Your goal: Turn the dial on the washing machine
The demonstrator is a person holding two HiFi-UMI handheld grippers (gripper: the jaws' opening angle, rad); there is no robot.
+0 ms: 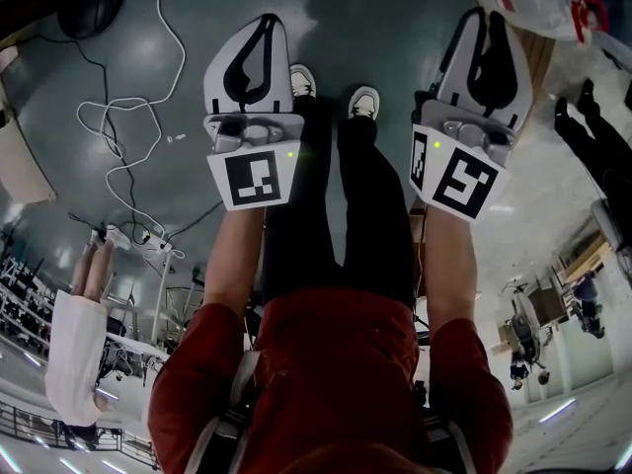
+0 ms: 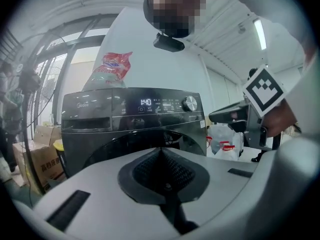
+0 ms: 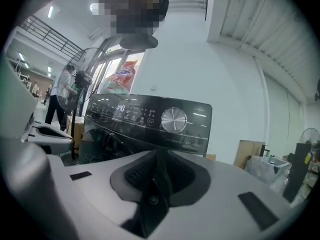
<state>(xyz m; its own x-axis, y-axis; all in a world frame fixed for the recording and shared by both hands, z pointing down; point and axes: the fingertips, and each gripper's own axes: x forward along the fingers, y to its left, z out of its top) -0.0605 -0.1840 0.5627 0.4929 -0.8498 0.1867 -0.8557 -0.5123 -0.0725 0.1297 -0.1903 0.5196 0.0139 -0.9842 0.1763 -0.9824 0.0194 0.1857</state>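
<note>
In front of both grippers stands the dark washing machine (image 2: pixel 125 129), well apart from either; its silver dial (image 3: pixel 173 119) sits at the right end of the control panel, right of the lit display (image 2: pixel 145 102); untouched, nothing near it; a red-and-white bag (image 2: pixel 112 66) lies on the machine's top. In the left gripper view the left gripper (image 2: pixel 161 150) has its jaws pressed together, nothing between them; the dial shows above and right of the tips. In the right gripper view the right gripper (image 3: pixel 157 154) has its jaws a narrow crack apart, empty; the dial is just above the tips in frame. In the head view the two grippers are side by side over grey floor, above the person's shoes (image 1: pixel 302 80); a white cable (image 1: pixel 128 117) loops on the floor at left.
</note>
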